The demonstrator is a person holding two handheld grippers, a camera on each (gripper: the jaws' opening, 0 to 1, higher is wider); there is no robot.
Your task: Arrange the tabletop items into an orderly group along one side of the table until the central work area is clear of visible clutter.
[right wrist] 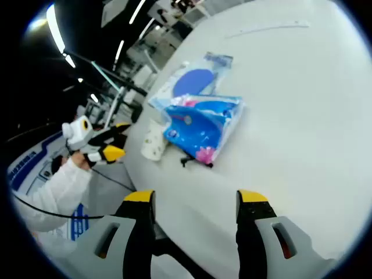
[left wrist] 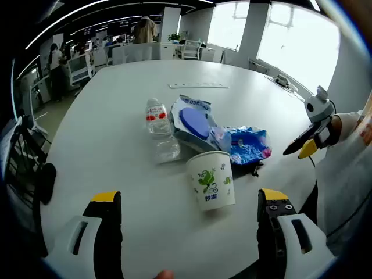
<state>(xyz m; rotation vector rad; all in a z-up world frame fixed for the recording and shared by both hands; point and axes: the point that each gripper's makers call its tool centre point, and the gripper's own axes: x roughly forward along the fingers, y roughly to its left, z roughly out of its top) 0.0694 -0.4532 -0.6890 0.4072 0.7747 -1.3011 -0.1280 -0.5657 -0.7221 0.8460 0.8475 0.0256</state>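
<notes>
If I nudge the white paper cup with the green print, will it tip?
Probably. The white paper cup with green print stands upright on a narrower base, so a high push likely topples it. It looks light and thin-walled: it may slide on the smooth white table and crush if squeezed.

No legible text; paper cup print too small.

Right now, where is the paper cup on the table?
In the left gripper view, the paper cup stands upright on the white table, nearest the camera, just in front of the blue packets and right of the lying plastic bottle.
</notes>
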